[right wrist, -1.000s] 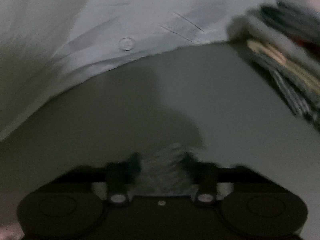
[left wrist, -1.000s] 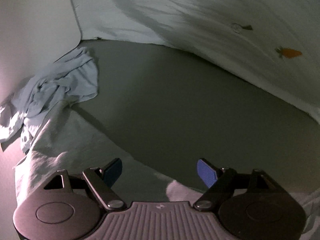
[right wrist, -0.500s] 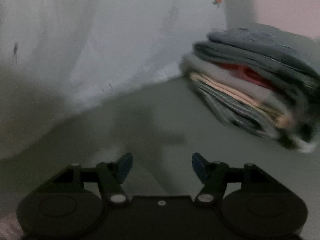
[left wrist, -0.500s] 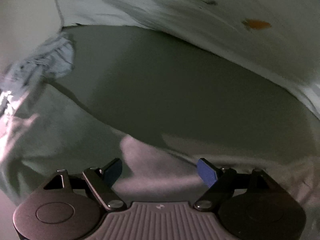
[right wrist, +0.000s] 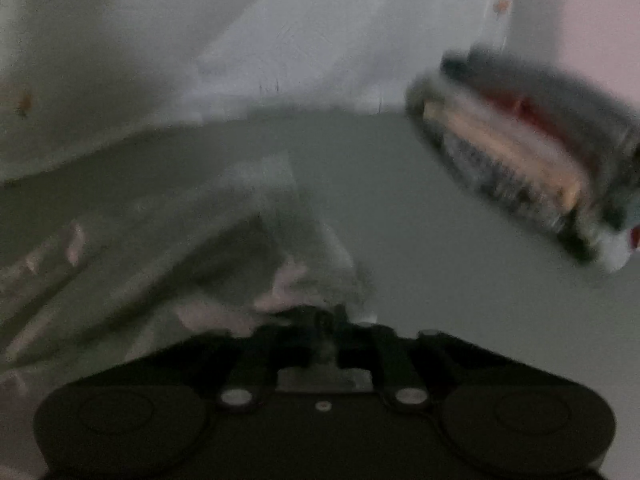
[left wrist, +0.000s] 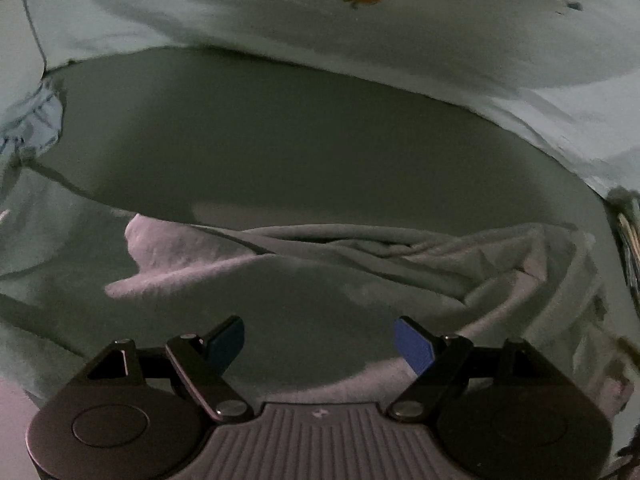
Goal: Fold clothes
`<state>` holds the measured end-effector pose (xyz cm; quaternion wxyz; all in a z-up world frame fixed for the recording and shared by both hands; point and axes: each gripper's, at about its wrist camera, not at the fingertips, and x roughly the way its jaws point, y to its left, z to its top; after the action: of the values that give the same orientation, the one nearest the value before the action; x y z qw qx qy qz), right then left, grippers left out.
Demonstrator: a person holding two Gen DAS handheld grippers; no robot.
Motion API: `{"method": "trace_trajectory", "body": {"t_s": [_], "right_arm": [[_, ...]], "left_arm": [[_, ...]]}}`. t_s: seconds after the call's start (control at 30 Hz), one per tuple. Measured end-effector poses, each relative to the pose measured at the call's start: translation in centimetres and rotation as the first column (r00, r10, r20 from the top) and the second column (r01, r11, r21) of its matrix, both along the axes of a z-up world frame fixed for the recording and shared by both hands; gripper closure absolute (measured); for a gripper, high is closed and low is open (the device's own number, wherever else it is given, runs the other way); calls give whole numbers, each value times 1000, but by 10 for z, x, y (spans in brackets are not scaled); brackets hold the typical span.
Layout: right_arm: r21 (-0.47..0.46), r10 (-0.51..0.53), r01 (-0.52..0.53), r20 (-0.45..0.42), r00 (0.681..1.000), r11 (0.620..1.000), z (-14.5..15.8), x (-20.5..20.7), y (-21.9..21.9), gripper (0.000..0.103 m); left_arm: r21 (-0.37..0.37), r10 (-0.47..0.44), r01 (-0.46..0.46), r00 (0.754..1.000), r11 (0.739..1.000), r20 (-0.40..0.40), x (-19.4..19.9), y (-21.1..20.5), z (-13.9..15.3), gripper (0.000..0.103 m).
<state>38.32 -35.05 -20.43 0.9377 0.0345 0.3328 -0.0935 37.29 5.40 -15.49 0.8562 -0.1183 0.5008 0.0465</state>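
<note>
A pale grey garment [left wrist: 304, 280] lies rumpled on the grey-green surface, stretched across the lower part of the left wrist view. My left gripper [left wrist: 320, 344] is open just above it, blue pads apart, holding nothing. In the blurred right wrist view the same garment [right wrist: 200, 232] runs from the left down to my right gripper [right wrist: 324, 320]. Its jaws are together on a bunched edge of the cloth.
A stack of folded clothes [right wrist: 528, 152] sits at the right. A white sheet with small orange prints [left wrist: 360, 20] covers the back; it also shows in the right wrist view [right wrist: 200, 40]. A crumpled light blue garment [left wrist: 32, 120] lies at the far left.
The right gripper was open half a second ago and has shut on the grey garment's edge. The left gripper has moved forward over the garment, still open.
</note>
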Motion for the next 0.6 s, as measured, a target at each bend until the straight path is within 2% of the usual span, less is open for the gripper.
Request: {"method": "trace_trajectory", "body": {"t_s": [0.1,0.2,0.27,0.47,0.53,0.57,0.6], "right_arm": [[-40,10,-6,94,996,999,40,-50,4,97],[-26,-14,17,124,992,1000,66,-107,9,97],[-3,-43,44,89,995,999,68,-138,8,97],[15,-113,115,-119,986,993,21,-172,-14,96],[18,-125,129,-145,982,991,17,-174,-17,93],[28,-135,140,-137,981,990,19,-175,-19,84],[43,-141,148,-124,982,988,20,-175,-21,69]], "left_arm": [[15,-10,10,1000,1000,11,-15,-10,4,20],[26,-14,14,1000,1000,4,-29,-20,1,20],[20,-21,21,1000,1000,-16,-38,-26,-7,20],[15,-46,48,994,999,-94,-53,-48,-39,20],[34,-63,68,991,997,-114,-59,-56,-48,20],[42,-72,77,990,996,-123,-62,-60,-53,20],[50,-80,87,987,995,-137,-65,-63,-59,20]]}}
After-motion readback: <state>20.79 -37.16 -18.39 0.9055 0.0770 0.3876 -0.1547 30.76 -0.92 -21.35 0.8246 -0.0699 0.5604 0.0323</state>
